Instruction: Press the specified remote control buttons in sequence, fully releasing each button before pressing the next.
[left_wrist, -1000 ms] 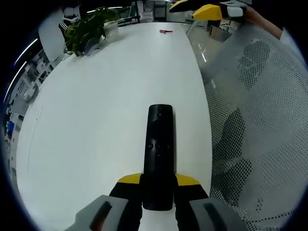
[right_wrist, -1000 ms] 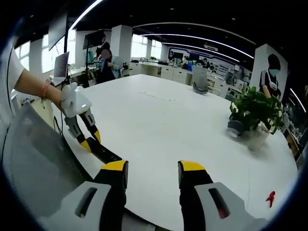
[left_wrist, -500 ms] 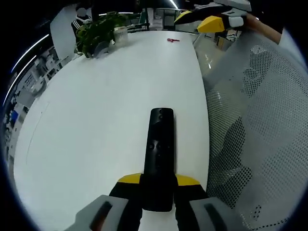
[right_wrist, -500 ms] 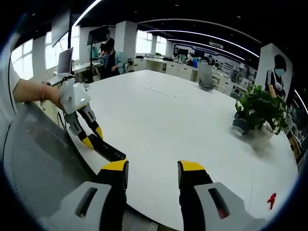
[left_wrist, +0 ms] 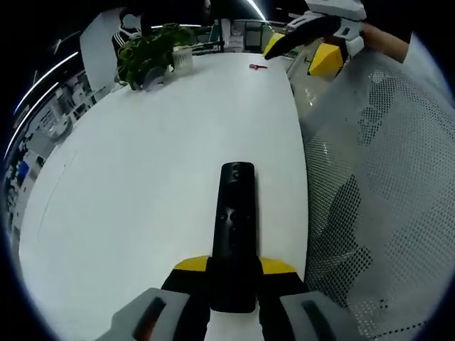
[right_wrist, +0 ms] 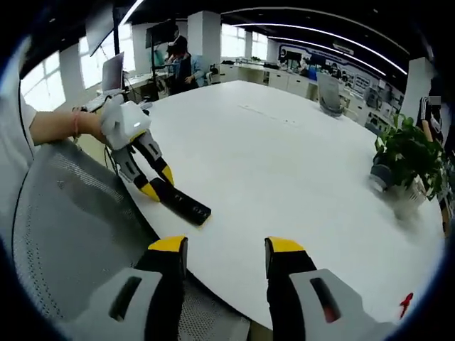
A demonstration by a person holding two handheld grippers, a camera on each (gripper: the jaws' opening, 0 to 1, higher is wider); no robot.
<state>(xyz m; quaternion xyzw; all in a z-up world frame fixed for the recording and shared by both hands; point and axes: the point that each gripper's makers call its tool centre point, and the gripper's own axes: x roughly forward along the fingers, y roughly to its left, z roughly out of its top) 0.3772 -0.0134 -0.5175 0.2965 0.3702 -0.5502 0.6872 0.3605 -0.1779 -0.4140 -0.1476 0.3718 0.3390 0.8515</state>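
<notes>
1. Around us is an open-plan office, and in the left gripper view we see a broad white oval table (left_wrist: 163,142) running away from the camera.
2. Our left gripper (left_wrist: 233,273), with yellow-tipped black jaws, is closed on the near end of a long slim black remote control (left_wrist: 234,227).
3. That remote points straight away from the camera, its far end lying on or just above the table near the right edge; we cannot tell which.
4. Far to the left on the table stands a leafy green potted plant (left_wrist: 149,55), and a small red object (left_wrist: 257,67) lies near the far edge.
5. To the right of the table we see a grey perforated mesh chair back (left_wrist: 384,192).
6. At the far right, the right gripper (left_wrist: 298,50) comes in with its yellow tips set well apart and nothing between them.
7. In the right gripper view, the same white table (right_wrist: 284,163) spreads ahead, with office desks and a person standing in the far background.
8. Our right gripper (right_wrist: 226,252) rises from the bottom, jaws wide apart and holding nothing, at the near table edge.
9. To the left, a hand (right_wrist: 89,126) holds the left gripper (right_wrist: 158,185), which clamps the remote (right_wrist: 183,204) at the table's left edge.
10. On the far right the plant (right_wrist: 407,153) stands on the table, and the red object (right_wrist: 406,304) lies at the near right.
11. Near left, the mesh chair back (right_wrist: 71,241) sits beside the table.
</notes>
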